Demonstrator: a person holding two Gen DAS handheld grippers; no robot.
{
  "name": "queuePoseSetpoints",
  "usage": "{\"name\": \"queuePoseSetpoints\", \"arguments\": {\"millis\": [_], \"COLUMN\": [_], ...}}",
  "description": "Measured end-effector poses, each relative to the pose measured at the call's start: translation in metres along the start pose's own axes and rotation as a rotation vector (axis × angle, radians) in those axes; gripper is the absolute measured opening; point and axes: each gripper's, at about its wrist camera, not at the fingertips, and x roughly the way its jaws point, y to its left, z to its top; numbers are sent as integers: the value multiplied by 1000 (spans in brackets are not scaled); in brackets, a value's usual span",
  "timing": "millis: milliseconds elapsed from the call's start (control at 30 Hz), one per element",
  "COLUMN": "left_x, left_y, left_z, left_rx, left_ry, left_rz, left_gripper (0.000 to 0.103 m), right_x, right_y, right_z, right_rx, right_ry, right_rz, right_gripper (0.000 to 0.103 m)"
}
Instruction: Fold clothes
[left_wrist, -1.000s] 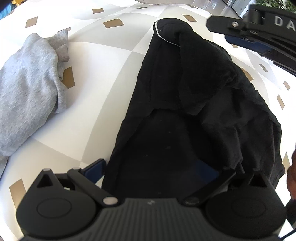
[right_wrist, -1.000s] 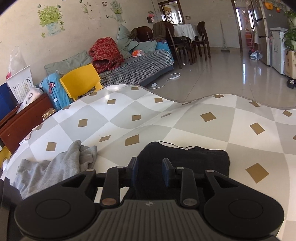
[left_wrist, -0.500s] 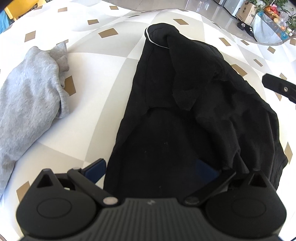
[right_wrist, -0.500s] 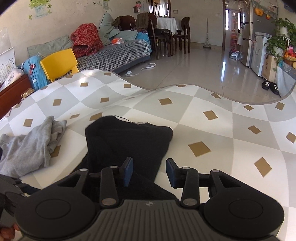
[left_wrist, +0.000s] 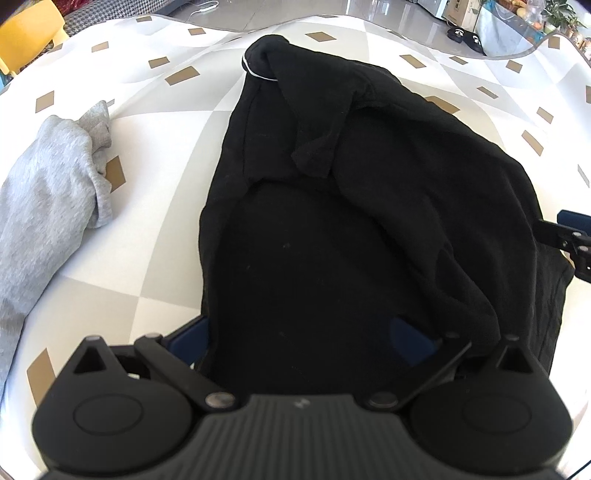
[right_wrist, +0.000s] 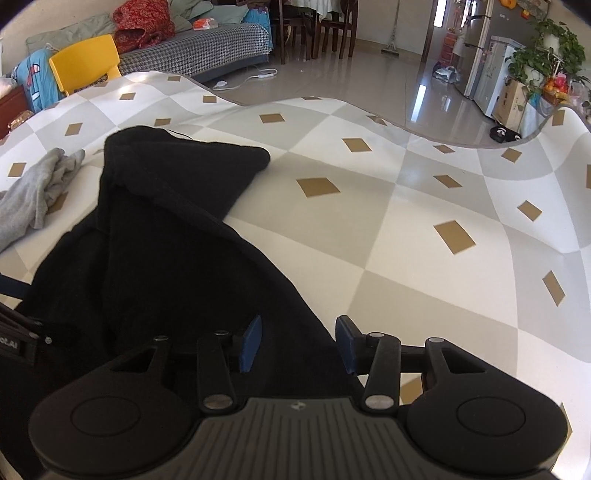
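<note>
A: The crumpled black cotton garment (left_wrist: 332, 229) lies mid-frame on the checked white-and-grey table (right_wrist: 424, 229). The left tool (left_wrist: 299, 334) is spread wide around its near hem, not pinching.

B: The right tool (right_wrist: 297, 343) has just been opening, cloth edge between its blue pads (right_wrist: 251, 345), unpressed. It may catch one layer only, dragging the fold askew toward the grey knit garment (left_wrist: 48, 184) at left.

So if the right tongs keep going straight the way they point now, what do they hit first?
Most likely the black garment: its near edge lies right between and ahead of the right tongs, whose jaws have just been opening, with nothing clamped. Depth is unclear, so they could land on the tablecloth just beside that edge.
</note>
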Motion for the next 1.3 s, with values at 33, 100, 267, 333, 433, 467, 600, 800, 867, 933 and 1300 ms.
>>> {"name": "queuePoseSetpoints", "arguments": {"millis": [33,100,267,333,433,467,600,800,867,933,1300], "left_x": [2,6,12,13,14,14,15,13,11,9,-2], "left_y": [-2,-4,-12,-13,-12,-12,-12,-10,-10,-8,4], "left_z": [0,1,4,5,7,7,7,4,2,0,-13], "left_rx": [4,7,50,57,53,51,44,41,33,21,-18], "left_ry": [5,12,5,-3,-12,-18,-36,-57,-62,-67,-69], "left_rz": [1,7,44,45,46,48,51,53,55,51,10], "left_gripper": [103,103,103,103,103,103,103,103,103,103,103], "right_x": [1,4,13,12,13,13,11,8,5,-1,-63], "right_y": [-3,-6,-4,-3,-5,-6,0,8,8,8,16], "right_z": [-4,-10,-21,-24,-26,-27,-27,-29,-30,-31,-24], "right_rx": [6,9,-6,-5,27,36,33,26,43,71,218], "right_ry": [11,23,25,-2,-16,-21,-35,-31,-37,-50,-200], "right_rz": [-4,-6,-8,0,6,7,1,-20,-26,-31,72], "right_gripper": [44,44,44,44,44,44,19,6,6,6,6]}}
